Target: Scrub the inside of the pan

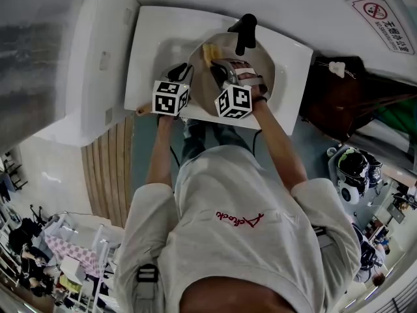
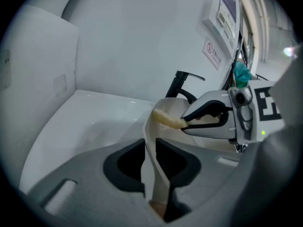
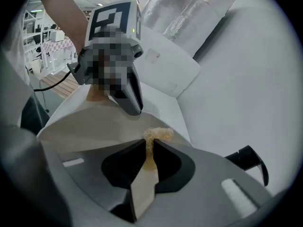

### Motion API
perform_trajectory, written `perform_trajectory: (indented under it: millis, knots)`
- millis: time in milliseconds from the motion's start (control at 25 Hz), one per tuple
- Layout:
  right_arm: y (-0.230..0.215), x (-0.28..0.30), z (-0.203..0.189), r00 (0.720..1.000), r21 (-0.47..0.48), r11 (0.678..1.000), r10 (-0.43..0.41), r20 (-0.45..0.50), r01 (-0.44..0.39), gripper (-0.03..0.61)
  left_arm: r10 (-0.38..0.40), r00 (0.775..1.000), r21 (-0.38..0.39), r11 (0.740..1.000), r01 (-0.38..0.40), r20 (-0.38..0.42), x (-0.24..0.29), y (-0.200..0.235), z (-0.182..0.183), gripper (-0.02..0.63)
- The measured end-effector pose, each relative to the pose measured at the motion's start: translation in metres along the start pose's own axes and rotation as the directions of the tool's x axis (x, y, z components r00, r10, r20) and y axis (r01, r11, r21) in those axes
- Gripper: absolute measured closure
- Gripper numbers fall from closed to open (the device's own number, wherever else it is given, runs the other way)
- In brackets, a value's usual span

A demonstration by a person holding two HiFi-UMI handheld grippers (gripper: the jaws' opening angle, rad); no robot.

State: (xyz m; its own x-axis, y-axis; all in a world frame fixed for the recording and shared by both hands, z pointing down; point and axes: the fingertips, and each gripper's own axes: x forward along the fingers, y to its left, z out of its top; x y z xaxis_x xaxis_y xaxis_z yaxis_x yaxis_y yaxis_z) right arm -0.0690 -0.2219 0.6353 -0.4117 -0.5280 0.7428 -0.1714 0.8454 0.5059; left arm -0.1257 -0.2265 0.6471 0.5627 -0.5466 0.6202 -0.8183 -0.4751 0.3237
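White sink [image 1: 156,51] with a black faucet [image 1: 245,31] lies below the person in the head view. A beige pan [image 1: 264,64] sits tilted in the basin. The left gripper [image 1: 187,69] is at the pan's near-left rim. The right gripper [image 1: 216,64] reaches inside the pan with a yellow sponge [image 1: 208,53].

Seen from the left gripper view, the left gripper [image 2: 149,143] is clamped on the pan [image 2: 150,174]. The pan's thin wall fills the slot between the jaws, with no gap showing. Beyond it, the right gripper [image 2: 185,122] presses the sponge [image 2: 166,117] onto the pan's inner wall.

From the right gripper view, the right gripper [image 3: 150,143] pinches the sponge [image 3: 158,134] flat between its jaws. The sponge's frayed end rests on the pan [image 3: 94,131]. The left gripper [image 3: 132,109] sits at the far rim.
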Motion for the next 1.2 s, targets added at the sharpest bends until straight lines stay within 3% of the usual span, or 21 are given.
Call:
perform_trajectory:
  millis: [560,1000,1200]
  knots:
    - [0.005,0.011,-0.002,0.999,-0.032,0.999,0.036,-0.011,-0.036,0.523,0.005,1.0,-0.026,1.0,-0.005,-0.027,0.004,0.003,-0.002,0.574]
    - [0.068,0.017,-0.015,0.968,-0.124,0.962,0.235,-0.082,-0.244,0.523,0.011,1.0,-0.019,1.0,-0.012,-0.025,0.004,0.004,-0.001,0.574]
    - [0.092,0.009,-0.018,0.953,-0.162,0.94,0.285,-0.107,-0.299,0.523,0.009,1.0,-0.02,1.0,-0.01,-0.024,0.004,0.004,-0.002,0.574]
